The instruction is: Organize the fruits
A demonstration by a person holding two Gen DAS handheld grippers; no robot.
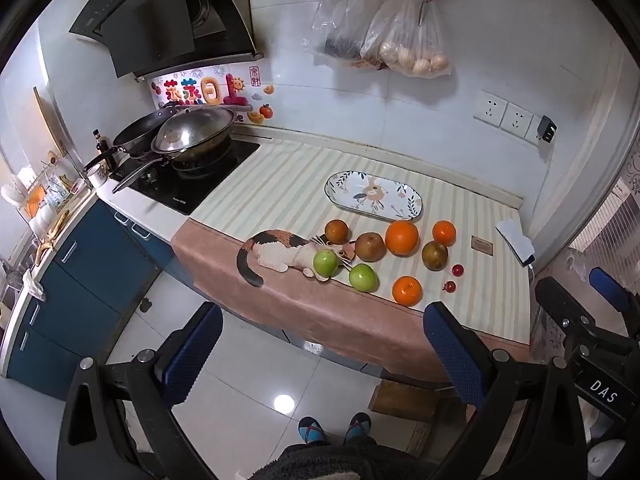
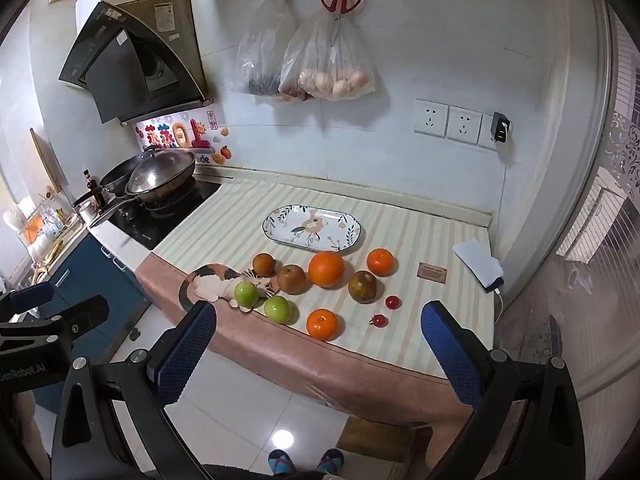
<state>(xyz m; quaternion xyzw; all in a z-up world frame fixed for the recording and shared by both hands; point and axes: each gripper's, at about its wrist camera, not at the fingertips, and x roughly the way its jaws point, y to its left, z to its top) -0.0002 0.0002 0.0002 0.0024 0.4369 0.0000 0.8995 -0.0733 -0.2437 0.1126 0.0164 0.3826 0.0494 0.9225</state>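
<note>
An oval patterned plate (image 1: 374, 196) (image 2: 312, 227) lies empty on the striped counter mat. In front of it are three oranges, the largest in the middle (image 1: 401, 237) (image 2: 326, 268), three brown fruits (image 1: 370, 246) (image 2: 291, 278), two green apples (image 1: 363, 277) (image 2: 277, 309) and two cherry tomatoes (image 1: 451, 286) (image 2: 379, 320). My left gripper (image 1: 322, 344) is open and empty, held back from the counter edge above the floor. My right gripper (image 2: 318, 346) is open and empty too, in front of the counter edge. No fruit is held.
A stove (image 1: 188, 176) with a lidded wok (image 2: 160, 178) stands at the left. A phone (image 2: 478, 266) charges at the mat's right edge. Bags (image 2: 328, 68) and scissors hang on the wall. Blue cabinets are at the lower left; my feet (image 1: 334, 428) are on the tiled floor.
</note>
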